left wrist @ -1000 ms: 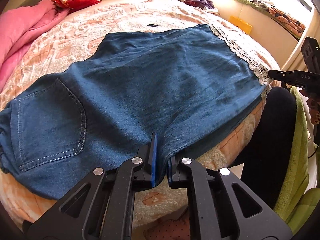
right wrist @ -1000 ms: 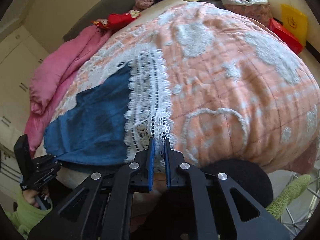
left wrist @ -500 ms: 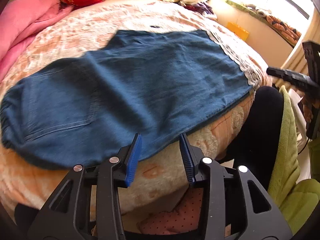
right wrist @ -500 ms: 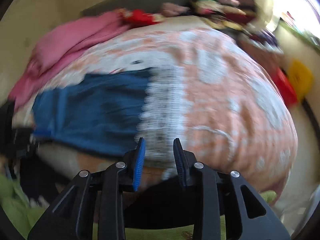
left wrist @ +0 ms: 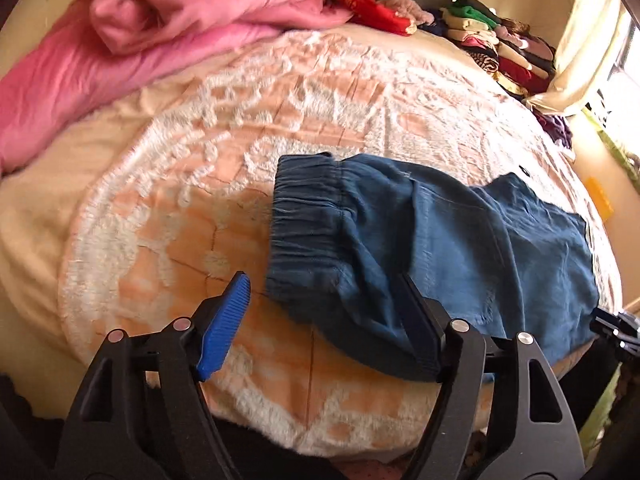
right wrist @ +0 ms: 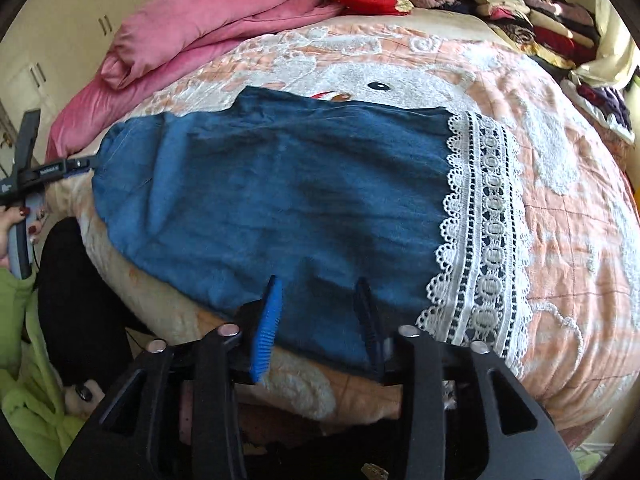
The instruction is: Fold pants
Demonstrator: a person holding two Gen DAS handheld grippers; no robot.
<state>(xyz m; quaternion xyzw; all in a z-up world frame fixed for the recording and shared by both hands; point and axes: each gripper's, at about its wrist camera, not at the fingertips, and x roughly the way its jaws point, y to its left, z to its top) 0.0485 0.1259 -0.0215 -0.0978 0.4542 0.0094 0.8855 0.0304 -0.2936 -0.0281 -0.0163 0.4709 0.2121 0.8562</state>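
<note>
Now both grippers, left gripper (left wrist: pixel 320 312) and right gripper (right wrist: pixel 318 304), gape above flat pants (right wrist: pixel 280 184).

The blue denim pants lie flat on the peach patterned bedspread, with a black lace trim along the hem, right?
Not quite: the lace trim on the blue denim pants is white, not black, as the right wrist view shows. The pants do lie flat on the peach patterned bedspread.

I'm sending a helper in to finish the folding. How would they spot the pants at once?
Look at the bed with the peach blanket. The pants lie flat across its near edge, apart from the pink quilt and the clothes pile at the far side. They alone are blue denim with white lace hems.
</note>
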